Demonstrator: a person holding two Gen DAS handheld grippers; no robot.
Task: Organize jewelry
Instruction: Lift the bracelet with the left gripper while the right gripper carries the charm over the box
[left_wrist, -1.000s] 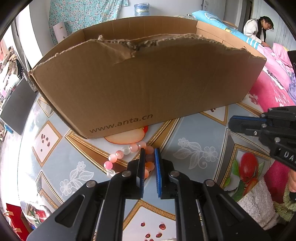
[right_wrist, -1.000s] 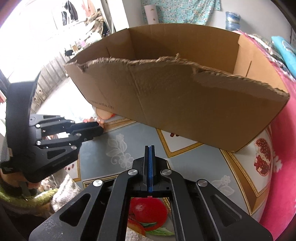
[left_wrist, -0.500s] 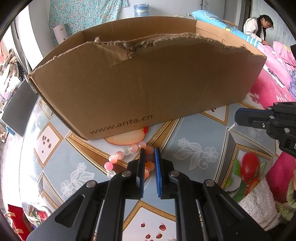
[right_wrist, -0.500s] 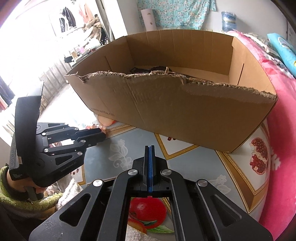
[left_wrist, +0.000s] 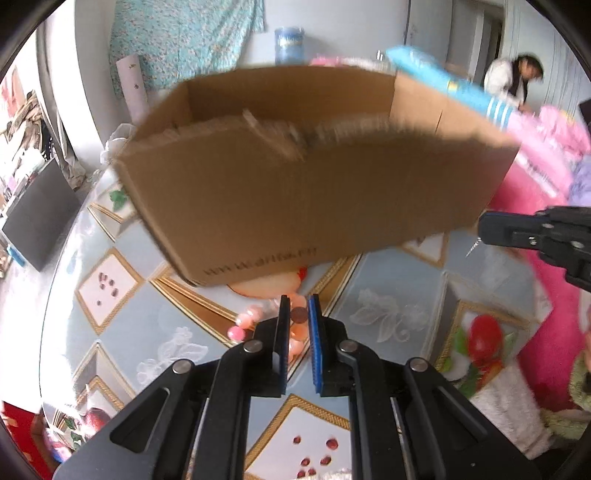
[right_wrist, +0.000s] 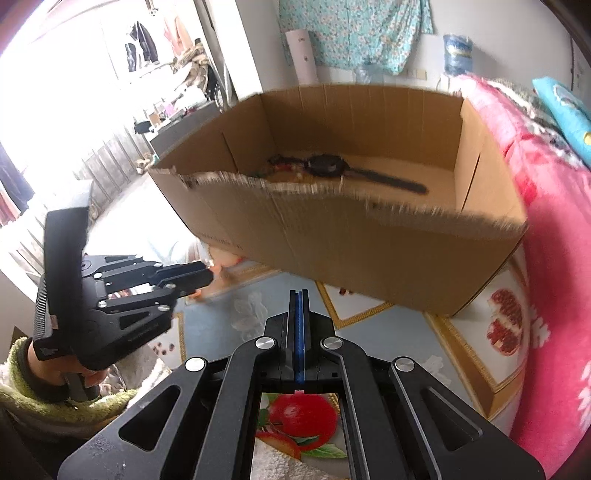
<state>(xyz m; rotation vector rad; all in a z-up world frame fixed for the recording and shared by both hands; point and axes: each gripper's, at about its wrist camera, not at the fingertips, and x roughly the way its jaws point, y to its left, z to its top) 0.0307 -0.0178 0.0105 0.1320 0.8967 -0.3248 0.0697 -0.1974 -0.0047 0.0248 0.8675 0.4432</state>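
Observation:
A pink and orange bead bracelet (left_wrist: 243, 325) hangs from my left gripper (left_wrist: 298, 306), whose blue pads are shut on its beads just in front of the cardboard box (left_wrist: 314, 192). The bracelet is lifted off the patterned table. My right gripper (right_wrist: 299, 295) is shut and empty, held above the table in front of the box (right_wrist: 369, 251). In the right wrist view my left gripper (right_wrist: 199, 277) shows at the left near the box's front corner. A black watch (right_wrist: 332, 166) and other jewelry lie inside the box.
The table carries a fruit-patterned cloth (left_wrist: 406, 295). A pink bedspread (right_wrist: 554, 258) lies right of the box. A white towel (left_wrist: 506, 402) sits at the table's near right edge. A person (left_wrist: 517, 81) sits far back right.
My left gripper has risen with the bracelet, lifting the beads off the table. My right gripper has also risen, so the box's inside and the watch now show.

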